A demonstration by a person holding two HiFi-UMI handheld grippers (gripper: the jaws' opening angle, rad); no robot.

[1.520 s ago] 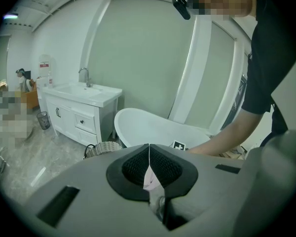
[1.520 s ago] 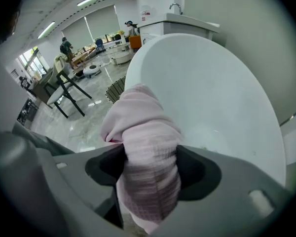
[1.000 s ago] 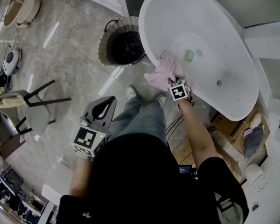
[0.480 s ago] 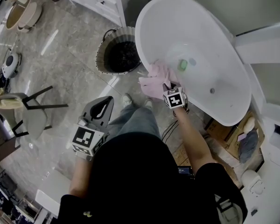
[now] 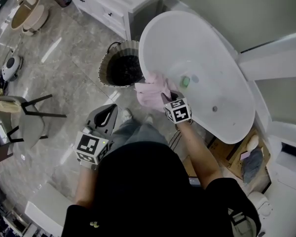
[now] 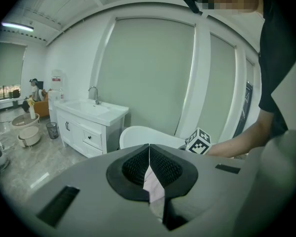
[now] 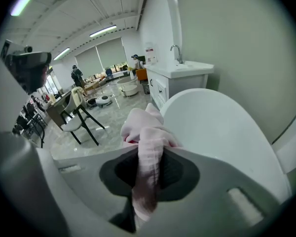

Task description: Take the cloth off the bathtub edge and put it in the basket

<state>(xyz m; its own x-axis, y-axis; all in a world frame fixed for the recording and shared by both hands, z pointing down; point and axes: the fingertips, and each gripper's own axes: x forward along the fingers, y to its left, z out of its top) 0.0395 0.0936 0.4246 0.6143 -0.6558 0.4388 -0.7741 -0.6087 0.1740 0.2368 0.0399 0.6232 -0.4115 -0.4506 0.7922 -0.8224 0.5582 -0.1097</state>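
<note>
A pink cloth (image 5: 150, 92) hangs bunched from my right gripper (image 5: 165, 98), just outside the rim of the white bathtub (image 5: 155, 31). In the right gripper view the right gripper (image 7: 149, 154) is shut on a fold of the cloth (image 7: 145, 127), with the bathtub (image 7: 222, 132) to the right. The dark round basket (image 5: 104, 63) stands on the floor to the left of the tub, a short way from the cloth. My left gripper (image 5: 107, 113) is held low by my left side, shut and holding nothing; its pads meet in the left gripper view (image 6: 149, 157).
A white vanity cabinet (image 5: 118, 4) stands behind the basket. A chair (image 5: 24, 115), a robot vacuum (image 5: 10, 68) and stacked basins (image 5: 29, 14) are on the floor at the left. Boxes (image 5: 239, 157) sit right of the tub. A small green thing (image 5: 186, 81) lies inside the tub.
My right gripper has carried the cloth leftward, from lying across the tub's rim to hanging just outside it, nearer the basket. The left gripper has stayed as it was.
</note>
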